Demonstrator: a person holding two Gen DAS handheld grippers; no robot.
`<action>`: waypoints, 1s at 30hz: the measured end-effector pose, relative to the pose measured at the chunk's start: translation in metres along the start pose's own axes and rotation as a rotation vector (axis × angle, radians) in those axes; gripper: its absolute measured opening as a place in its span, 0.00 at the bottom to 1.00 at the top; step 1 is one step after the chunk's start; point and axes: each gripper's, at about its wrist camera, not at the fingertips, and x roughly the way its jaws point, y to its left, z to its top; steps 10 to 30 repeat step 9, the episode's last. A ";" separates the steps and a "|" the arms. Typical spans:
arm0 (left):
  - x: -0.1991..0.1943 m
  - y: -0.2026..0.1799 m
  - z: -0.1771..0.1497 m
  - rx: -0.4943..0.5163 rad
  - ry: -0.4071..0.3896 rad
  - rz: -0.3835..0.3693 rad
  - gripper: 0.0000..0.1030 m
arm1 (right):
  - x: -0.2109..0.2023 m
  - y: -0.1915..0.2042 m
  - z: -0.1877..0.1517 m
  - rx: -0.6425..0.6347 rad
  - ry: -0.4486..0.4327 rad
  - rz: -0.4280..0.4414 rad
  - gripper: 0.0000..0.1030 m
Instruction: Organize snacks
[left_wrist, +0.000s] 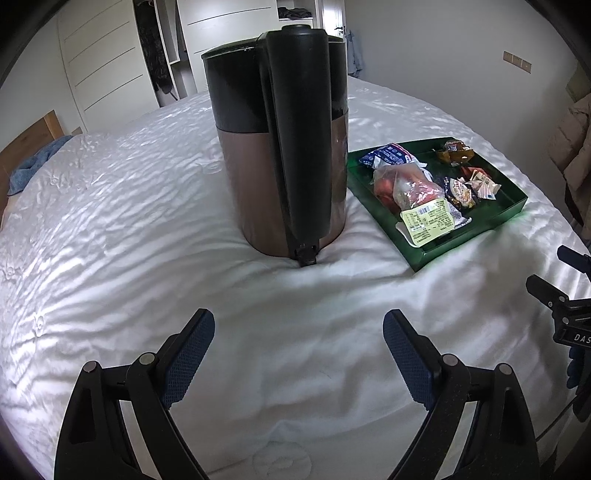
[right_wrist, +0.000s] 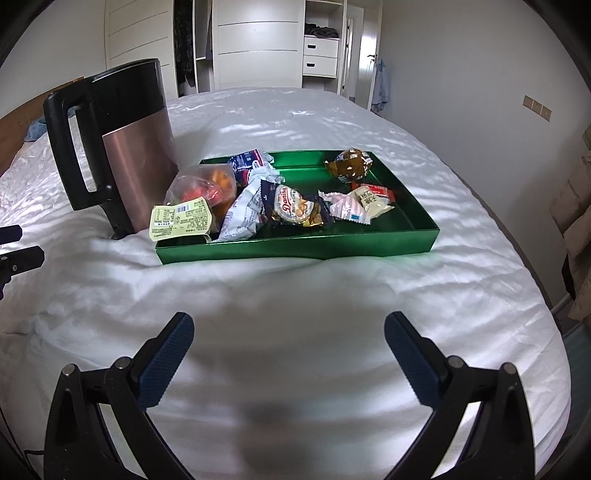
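A white-sheeted bed (right_wrist: 332, 122) fills the bedroom, with white wardrobes (right_wrist: 255, 44) and open shelves behind and pale grey walls (right_wrist: 461, 74).

I see a bed (right_wrist: 332, 295) with a white, wrinkled sheet. Directly on it stand an electric kettle (right_wrist: 136, 155) and, just beside it, a green tray (right_wrist: 295, 247) of snack packets.

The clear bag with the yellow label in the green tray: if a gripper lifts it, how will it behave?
The clear bag is probably floppy: its thin film is crumpled around loose orange and red pieces. It would likely sag and shift. Its glossy film may slip between the pads, so grip gently.
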 end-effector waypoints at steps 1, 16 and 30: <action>0.001 0.000 0.000 -0.001 0.000 -0.001 0.87 | 0.001 0.000 0.000 -0.001 0.002 -0.001 1.00; 0.002 0.005 -0.002 -0.007 0.008 0.003 0.87 | 0.002 0.000 0.001 -0.002 -0.001 -0.002 1.00; 0.002 0.005 -0.002 -0.007 0.008 0.003 0.87 | 0.002 0.000 0.001 -0.002 -0.001 -0.002 1.00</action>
